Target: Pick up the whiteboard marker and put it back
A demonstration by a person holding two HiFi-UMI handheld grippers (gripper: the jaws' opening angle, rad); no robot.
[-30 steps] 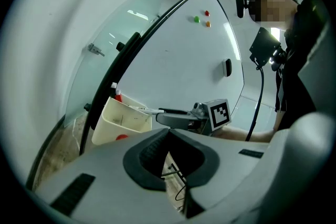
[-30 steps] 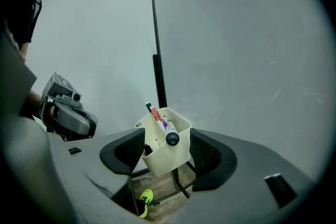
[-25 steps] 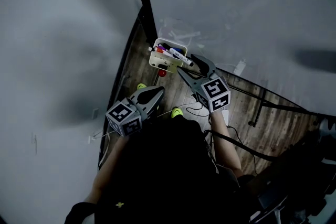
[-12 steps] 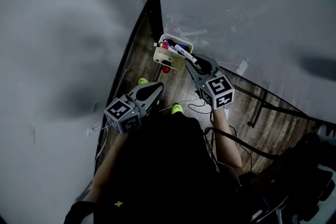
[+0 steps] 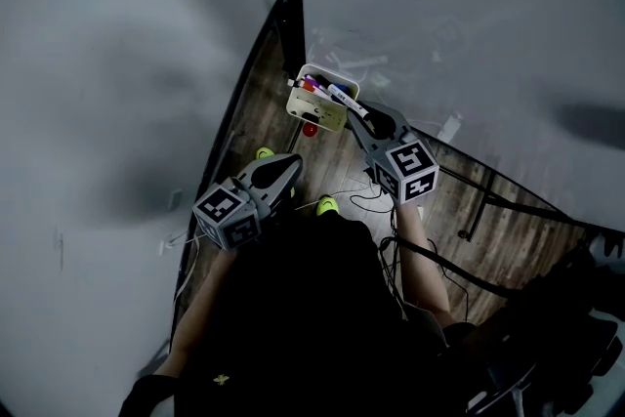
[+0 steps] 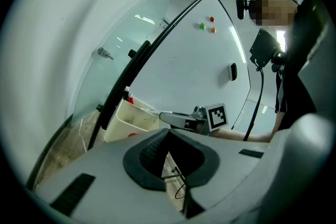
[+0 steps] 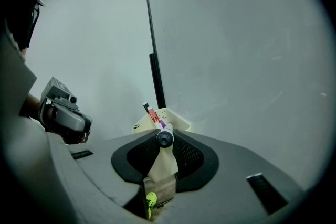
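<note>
Whiteboard (image 5: 469,34) filled the background, with a cream holder (image 5: 327,119) hung near its lower edge. The right hand-held gripper (image 5: 363,120) had just been closing and seemingly clamped the whiteboard marker (image 7: 165,138) by its dark end, the barrel resting in the holder. A clean lift meant drawing it straight out along the barrel, clear of the neighbouring pens (image 5: 311,85). The left hand-held gripper (image 6: 168,131) hung clenched and empty.

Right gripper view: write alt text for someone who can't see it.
The right gripper's jaws, which have just been closing, pinch the end of a whiteboard marker seen end-on. Just beyond it, a cream holder with more markers sits against the whiteboard.
</note>
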